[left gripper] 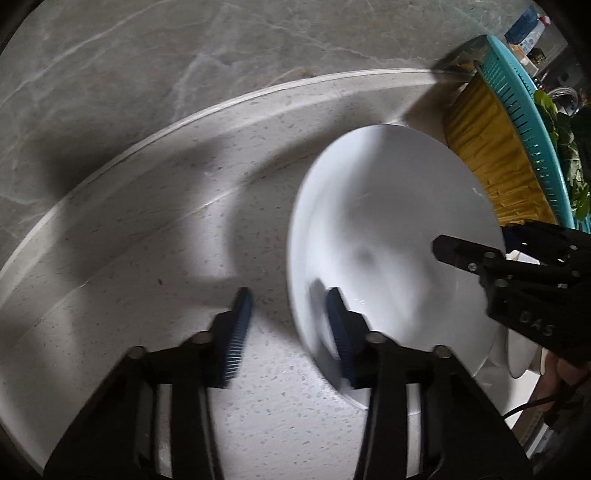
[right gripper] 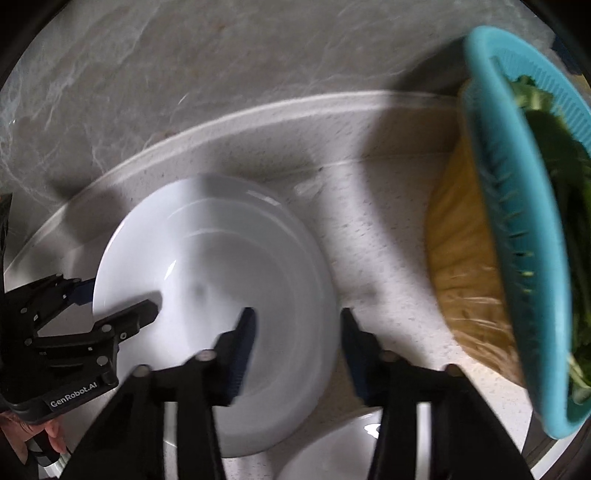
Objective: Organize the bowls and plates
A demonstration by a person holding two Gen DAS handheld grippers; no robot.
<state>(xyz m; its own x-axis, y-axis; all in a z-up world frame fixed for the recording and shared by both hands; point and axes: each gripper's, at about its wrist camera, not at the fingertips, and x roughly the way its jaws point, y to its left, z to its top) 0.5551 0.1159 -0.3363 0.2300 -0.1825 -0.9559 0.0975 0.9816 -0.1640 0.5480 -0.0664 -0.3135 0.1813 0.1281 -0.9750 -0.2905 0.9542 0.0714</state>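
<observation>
Your jaws straddle opposite rims of the white plate (right gripper: 207,266): left gripper (left gripper: 290,317) and right gripper (right gripper: 297,332) part-open, not pressing it.

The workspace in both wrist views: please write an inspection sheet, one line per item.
Surface: pale speckled counter with a raised curved edge against a grey marbled wall.
Job's things: white plate flat on the counter; a second white dish partly visible.
Clutter: teal colander with green leaves, on a yellow base.
Grippers: left gripper and right gripper each straddle the plate's rim on opposite sides; pads not yet pressing.
Cables: one dark cable near a hand.
Surroundings: blurred bottles, far corner.
</observation>
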